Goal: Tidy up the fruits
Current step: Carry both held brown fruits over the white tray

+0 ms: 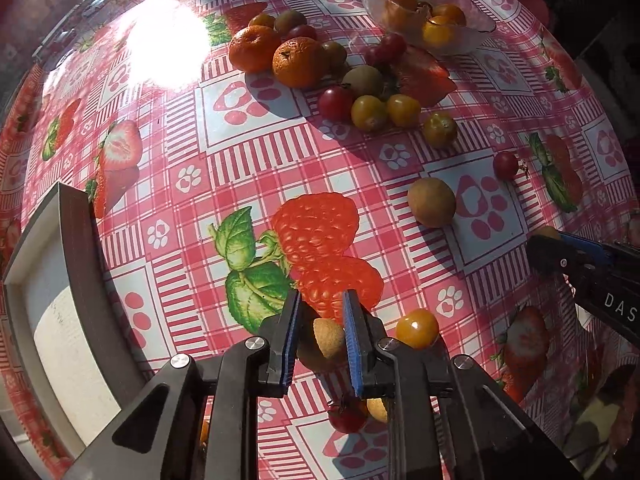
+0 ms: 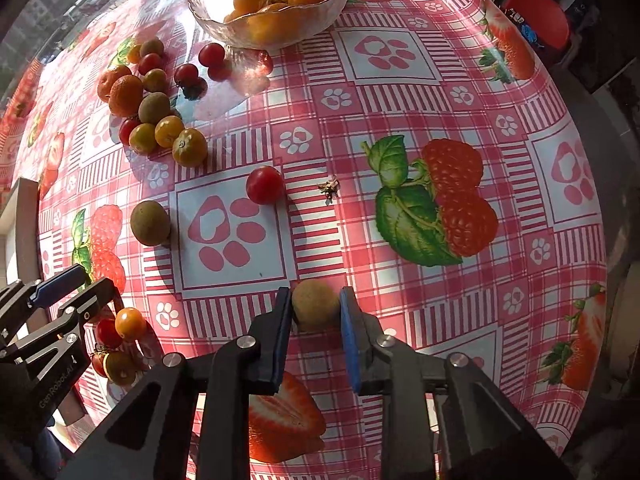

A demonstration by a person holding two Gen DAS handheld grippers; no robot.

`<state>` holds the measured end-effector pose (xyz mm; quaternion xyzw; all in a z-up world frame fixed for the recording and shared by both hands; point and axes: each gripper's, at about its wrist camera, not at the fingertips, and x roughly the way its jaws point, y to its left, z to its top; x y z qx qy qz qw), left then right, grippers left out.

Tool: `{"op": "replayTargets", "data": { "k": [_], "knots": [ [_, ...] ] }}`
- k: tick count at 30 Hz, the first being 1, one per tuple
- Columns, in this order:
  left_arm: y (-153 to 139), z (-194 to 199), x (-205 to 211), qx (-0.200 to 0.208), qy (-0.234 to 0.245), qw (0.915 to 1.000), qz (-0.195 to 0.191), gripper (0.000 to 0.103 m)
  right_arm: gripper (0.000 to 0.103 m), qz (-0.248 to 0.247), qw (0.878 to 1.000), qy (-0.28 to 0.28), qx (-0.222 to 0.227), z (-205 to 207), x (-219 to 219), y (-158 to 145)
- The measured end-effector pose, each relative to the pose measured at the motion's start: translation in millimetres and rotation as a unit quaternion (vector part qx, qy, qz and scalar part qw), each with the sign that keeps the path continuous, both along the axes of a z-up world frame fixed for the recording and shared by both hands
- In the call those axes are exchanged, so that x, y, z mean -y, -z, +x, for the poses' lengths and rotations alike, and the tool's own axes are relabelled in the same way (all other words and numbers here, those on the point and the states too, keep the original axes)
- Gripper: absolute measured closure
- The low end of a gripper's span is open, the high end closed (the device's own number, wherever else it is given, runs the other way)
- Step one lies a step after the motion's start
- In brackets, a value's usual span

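Observation:
My left gripper [image 1: 322,298] points down at the table and is shut on a small round brown fruit [image 1: 326,338] held between its blue pads. A yellow cherry tomato [image 1: 417,328] lies just to its right. My right gripper [image 2: 315,291] is shut on a second small brown fruit [image 2: 315,309]. In each view the other gripper shows at the frame's edge: the right gripper [image 1: 560,246] and the left gripper [image 2: 70,286]. A glass bowl [image 2: 208,20] with orange fruits stands at the far side. Mandarins [image 1: 298,62], cherry tomatoes and brown fruits lie loose in front of it.
The round table has a pink checked cloth [image 2: 400,92] with berry prints. A brown fruit [image 2: 150,223] and a red tomato [image 2: 264,185] lie alone mid-table. A grey-rimmed white tray [image 1: 76,264] sits at the left edge. More small tomatoes [image 2: 120,344] lie below the left gripper.

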<state>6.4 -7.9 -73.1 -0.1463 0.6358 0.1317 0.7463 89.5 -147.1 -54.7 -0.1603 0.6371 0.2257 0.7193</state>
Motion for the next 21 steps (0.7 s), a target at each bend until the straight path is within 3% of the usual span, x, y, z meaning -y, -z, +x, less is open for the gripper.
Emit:
{"op": "replayTargets", "data": {
  "k": [6, 12, 21],
  "knots": [
    [-10, -12, -10, 0.02, -0.017, 0.9986, -0.045, 0.087, 0.077, 0.044, 0.998, 0.039, -0.039, 4, 23, -10],
    [-24, -28, -16, 0.038, -0.024, 0.9975, -0.055, 0.087, 0.077, 0.053, 0.997, 0.035, -0.052, -7, 39, -23],
    [-30, -48, -33, 0.048, -0.037, 0.9969, -0.05, 0.086, 0.077, 0.064, 0.997, 0.008, -0.05, -37, 0, -41]
  ]
}}
